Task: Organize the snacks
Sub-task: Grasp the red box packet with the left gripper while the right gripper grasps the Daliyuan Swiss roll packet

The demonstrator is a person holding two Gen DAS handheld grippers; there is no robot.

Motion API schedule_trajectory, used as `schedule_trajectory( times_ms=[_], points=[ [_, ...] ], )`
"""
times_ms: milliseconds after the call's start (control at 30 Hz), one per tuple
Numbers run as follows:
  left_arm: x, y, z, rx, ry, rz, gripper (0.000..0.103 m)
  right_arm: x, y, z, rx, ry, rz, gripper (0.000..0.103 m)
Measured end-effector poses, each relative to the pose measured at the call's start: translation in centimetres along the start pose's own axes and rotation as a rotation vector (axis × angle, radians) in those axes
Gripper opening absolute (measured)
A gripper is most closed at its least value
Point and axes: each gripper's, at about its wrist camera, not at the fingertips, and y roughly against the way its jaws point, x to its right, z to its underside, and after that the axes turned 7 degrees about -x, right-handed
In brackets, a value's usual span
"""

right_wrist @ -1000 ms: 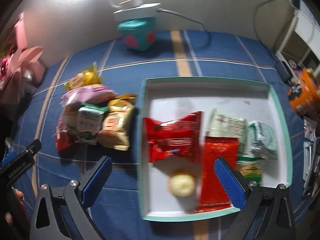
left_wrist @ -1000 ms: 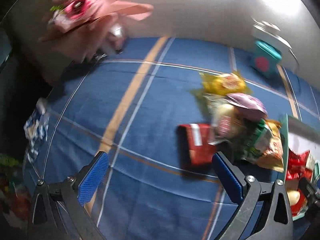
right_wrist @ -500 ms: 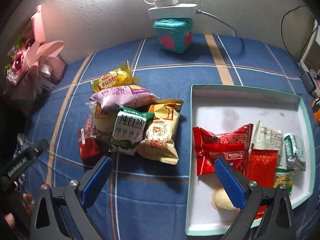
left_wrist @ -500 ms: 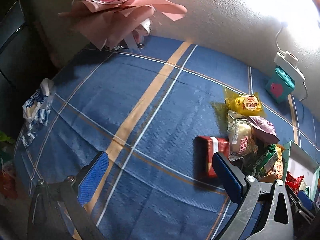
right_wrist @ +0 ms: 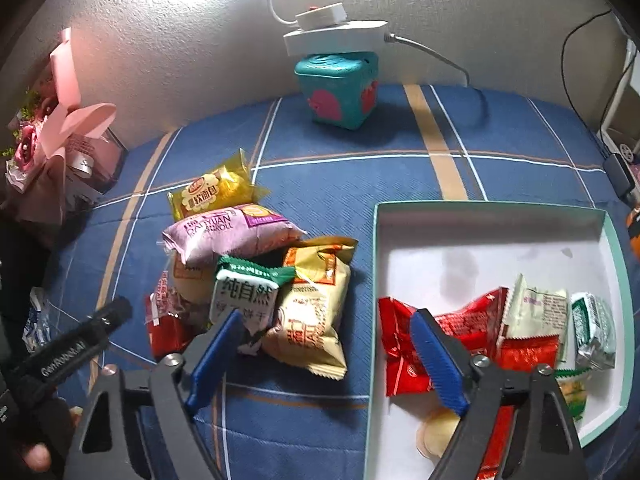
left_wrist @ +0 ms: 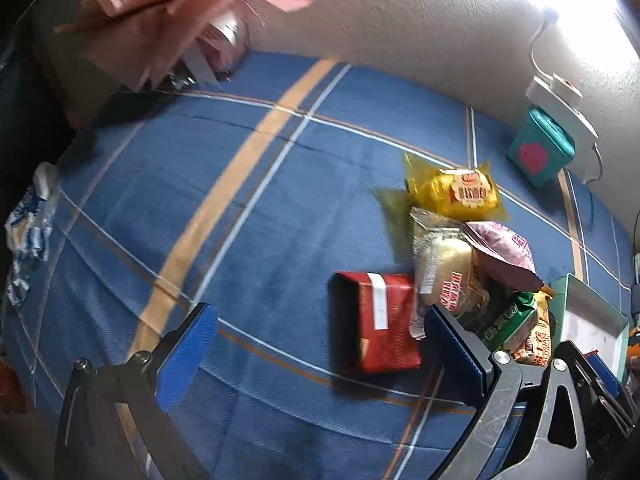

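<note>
A pile of snack packets lies on the blue checked cloth: yellow (right_wrist: 212, 196), purple (right_wrist: 232, 232), green-and-white (right_wrist: 244, 296), cream (right_wrist: 312, 312) and red (right_wrist: 166, 332). My right gripper (right_wrist: 326, 316) hangs over the pile's right side. Its jaws are closing, the cream packet lies between them, and the pads do not touch it. To its right the teal-rimmed white tray (right_wrist: 492, 208) holds red, white and green packets. My left gripper (left_wrist: 320, 312) stands wide open above the cloth, with the red packet (left_wrist: 380, 320) just inside its right finger (left_wrist: 452, 340).
A teal box (right_wrist: 340, 92) with a white power strip (right_wrist: 332, 34) on it stands against the back wall. A pink bouquet (left_wrist: 180, 8) fills the far left corner. A blue-and-white wrapper (left_wrist: 28, 232) lies at the left edge. A hand (right_wrist: 36, 456) grips the left tool.
The right gripper swung left from over the tray to the pile, and its jaws have narrowed. The left gripper came down and closer to the red packet.
</note>
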Motion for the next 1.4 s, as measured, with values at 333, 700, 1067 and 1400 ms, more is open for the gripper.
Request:
schedule_trajectory(
  times_ms=[333, 700, 1067, 1400],
  points=[
    [1.1, -2.3, -0.3, -0.028, -0.019, 0.031, 0.103, -1.0, -2.2, -0.7, -0.037, 0.025, 0.033, 0.069],
    [1.8, -2.9, -0.7, -0.036, -0.028, 0.047, 0.099, -2.1, -3.9, -0.5, -0.070, 0.074, 0.048, 0.057],
    [1.1, -3.1, -0.8, -0.045, 0.000, 0.037, 0.098, -1.6, -5.7, -0.2, -0.098, 0.057, 0.055, 0.050],
    [1.5, -3.4, -0.6, -0.051, -0.019, 0.038, 0.098, -1.6, -6.2, 0.0, -0.101, 0.064, 0.063, 0.049]
  ],
)
